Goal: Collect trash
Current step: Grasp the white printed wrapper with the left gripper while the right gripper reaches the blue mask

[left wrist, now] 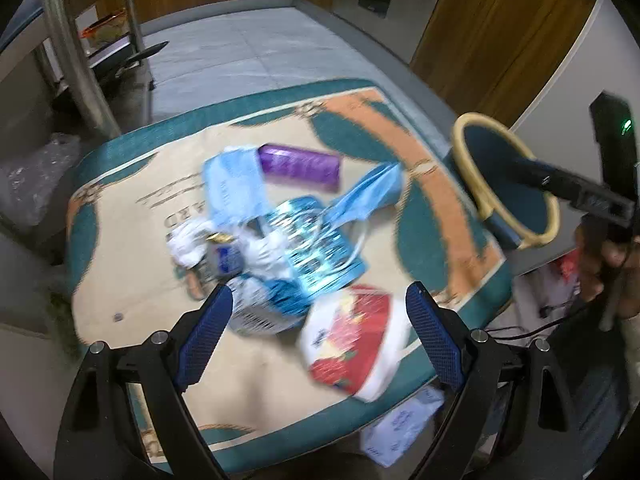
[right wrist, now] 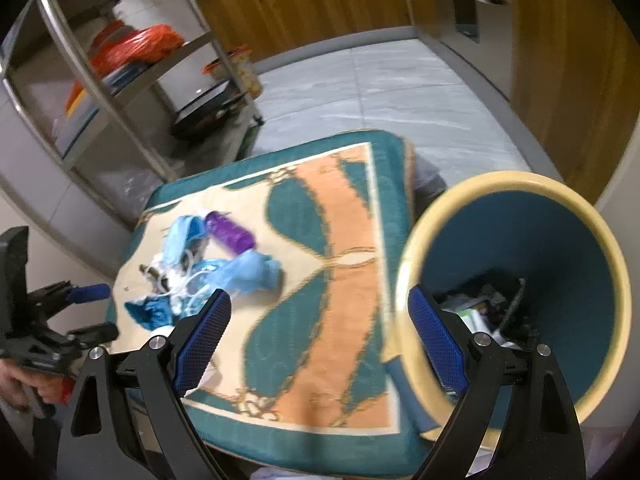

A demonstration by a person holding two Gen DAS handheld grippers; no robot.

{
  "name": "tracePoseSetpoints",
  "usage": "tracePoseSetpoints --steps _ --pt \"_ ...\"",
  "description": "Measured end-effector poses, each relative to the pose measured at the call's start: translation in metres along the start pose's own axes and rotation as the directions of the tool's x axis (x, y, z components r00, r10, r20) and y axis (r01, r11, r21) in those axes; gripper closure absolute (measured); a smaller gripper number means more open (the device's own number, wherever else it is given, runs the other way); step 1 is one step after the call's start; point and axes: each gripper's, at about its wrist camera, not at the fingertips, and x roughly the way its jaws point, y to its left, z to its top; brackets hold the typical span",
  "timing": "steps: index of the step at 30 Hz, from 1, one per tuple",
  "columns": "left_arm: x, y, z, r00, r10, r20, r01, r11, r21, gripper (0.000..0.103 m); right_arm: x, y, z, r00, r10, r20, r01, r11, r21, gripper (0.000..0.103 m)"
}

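Note:
A heap of trash lies on the teal and cream cloth (left wrist: 132, 280) of a small table: a purple packet (left wrist: 300, 166), pale blue face masks (left wrist: 232, 188), a shiny blue wrapper (left wrist: 316, 248), crumpled white paper (left wrist: 188, 248) and a red and white wrapper (left wrist: 352, 340). My left gripper (left wrist: 320, 340) is open and empty, just above the near side of the heap. My right gripper (right wrist: 320, 340) is open and empty, over the table's right edge next to a blue bin (right wrist: 560, 240) with a cream rim that holds some trash. The bin also shows in the left wrist view (left wrist: 516, 200).
A metal shelf rack (right wrist: 120, 92) with orange bags stands at the back left. Wooden cabinets (right wrist: 560, 80) line the far wall beyond a grey tiled floor (right wrist: 380, 92). A piece of paper (left wrist: 400, 428) lies below the table's near edge.

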Motion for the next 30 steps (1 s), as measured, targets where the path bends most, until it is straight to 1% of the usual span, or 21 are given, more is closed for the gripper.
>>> tracePoseSetpoints --steps 2,6,9,10,11,14,15,16,22,26,30 --pt "0.005 0.008 -0.005 0.999 0.025 -0.02 -0.025 1.0 -0.015 0.016 0.003 0.01 -0.001 1.0 0.011 -0.009 -0.012 1.0 -0.026 0.013" --pt "0.017 0.027 -0.012 0.999 0.027 -0.044 -0.03 0.997 -0.07 0.017 0.01 0.027 -0.003 0.999 0.028 -0.03 -0.03 0.997 -0.067 0.013" --pt "0.029 0.034 -0.013 0.998 0.02 -0.059 -0.026 0.995 -0.097 0.021 0.013 0.035 -0.002 0.999 0.035 -0.039 -0.038 0.996 -0.083 0.013" --pt "0.033 0.036 -0.013 0.998 0.017 -0.065 -0.023 0.995 -0.1 0.027 0.013 0.037 -0.002 0.999 0.037 -0.04 -0.04 0.996 -0.085 0.013" --pt "0.036 0.036 -0.013 0.997 0.013 -0.074 -0.021 0.995 -0.099 0.039 0.014 0.039 -0.002 0.998 0.04 -0.042 -0.044 0.995 -0.088 0.013" --pt "0.041 0.038 -0.012 0.995 0.021 -0.101 -0.03 0.995 -0.091 0.064 0.016 0.045 -0.003 0.998 0.047 -0.052 -0.052 0.994 -0.1 0.013" --pt "0.04 0.038 -0.012 0.995 0.025 -0.1 -0.034 0.995 -0.091 0.069 0.017 0.047 -0.004 0.997 0.047 -0.056 -0.053 0.993 -0.104 0.013" --pt "0.038 0.04 -0.012 0.995 0.017 -0.099 -0.027 0.995 -0.096 0.071 0.018 0.048 -0.004 0.997 0.047 -0.06 -0.053 0.993 -0.11 0.013" --pt "0.019 0.042 -0.012 0.997 -0.01 -0.078 0.004 0.996 -0.088 0.077 0.024 0.053 -0.006 0.996 0.048 -0.076 -0.056 0.992 -0.117 0.013" --pt "-0.002 0.037 -0.01 0.999 -0.021 -0.035 0.019 0.997 -0.074 0.077 0.03 0.058 -0.004 0.995 0.051 -0.084 -0.061 0.991 -0.122 0.013" --pt "-0.013 0.041 -0.006 1.0 -0.021 0.006 0.022 0.995 -0.094 0.077 0.038 0.066 -0.004 0.994 0.05 -0.097 -0.062 0.99 -0.13 0.013"
